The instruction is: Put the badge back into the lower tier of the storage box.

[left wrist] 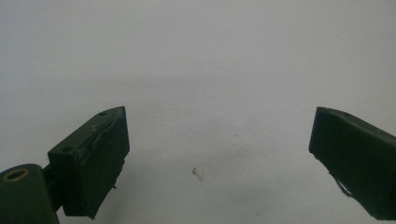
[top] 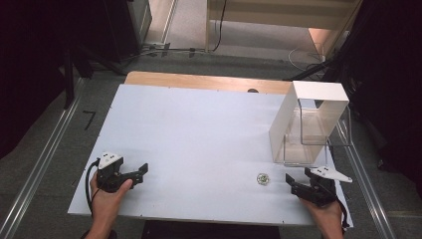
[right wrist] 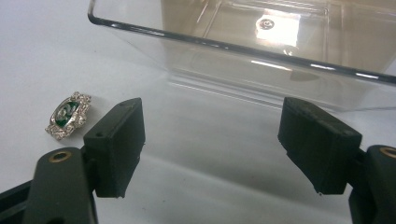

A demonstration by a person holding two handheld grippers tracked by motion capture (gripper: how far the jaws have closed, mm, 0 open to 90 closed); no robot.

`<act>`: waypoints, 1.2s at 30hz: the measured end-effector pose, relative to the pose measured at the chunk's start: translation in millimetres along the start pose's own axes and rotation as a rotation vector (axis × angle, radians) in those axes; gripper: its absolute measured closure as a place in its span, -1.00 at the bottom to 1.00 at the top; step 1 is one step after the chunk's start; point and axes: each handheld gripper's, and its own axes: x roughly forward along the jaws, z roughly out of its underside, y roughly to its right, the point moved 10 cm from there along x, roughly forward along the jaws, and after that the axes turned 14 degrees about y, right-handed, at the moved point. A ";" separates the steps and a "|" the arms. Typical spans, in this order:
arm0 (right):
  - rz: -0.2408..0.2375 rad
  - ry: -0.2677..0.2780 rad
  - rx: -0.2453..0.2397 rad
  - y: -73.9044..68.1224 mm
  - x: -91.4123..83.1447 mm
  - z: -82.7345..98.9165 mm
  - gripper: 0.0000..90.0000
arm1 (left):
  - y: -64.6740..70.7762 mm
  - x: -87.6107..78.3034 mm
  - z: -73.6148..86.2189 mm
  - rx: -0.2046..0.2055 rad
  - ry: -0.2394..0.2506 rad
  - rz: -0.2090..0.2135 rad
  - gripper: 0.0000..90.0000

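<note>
In the high view, a small brooch (top: 262, 179) lies flat on the white table (top: 199, 134), near the front edge and toward the right. It looks like a tiny silvery piece with a green centre; finer detail is too small to tell here. Behind it and to the right stands a clear plastic box (top: 308, 137) with a white folded cover (top: 291, 117) arched over it. The right gripper (top: 297, 180) rests on the table just right of the brooch, held by a hand (top: 326, 211) coming in from the bottom, its jaws spread and touching nothing. The left gripper (top: 142, 172) sits well apart at the front left of the table, held by the other hand (top: 107, 199), jaws pointing right.

In the left gripper view, the left gripper (left wrist: 219, 154) has its two black jaws wide apart over bare white table (left wrist: 196, 70), with nothing between them.

In the right gripper view, the brooch (right wrist: 68, 115) is plain to see: an oblong ornament with a sparkling silver-coloured, stone-set rim around a green middle, lying flat on the table left of the left-hand jaw and apart from it. The right gripper (right wrist: 212, 140) stands wide open and empty, its jaws framing the near wall of the clear plastic box (right wrist: 243, 51), which rises just ahead without touching them.
</note>
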 end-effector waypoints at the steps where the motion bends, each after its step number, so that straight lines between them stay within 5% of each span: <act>1: 0.000 0.000 -0.001 -0.3 0.3 0.0 -0.53 | 0.0 0.0 0.0 0.000 0.000 0.000 -0.88; 36: -0.036 -0.008 -0.017 -14.4 6.1 -1.0 -0.52 | 0.6 0.3 0.3 0.002 -0.003 0.001 -0.88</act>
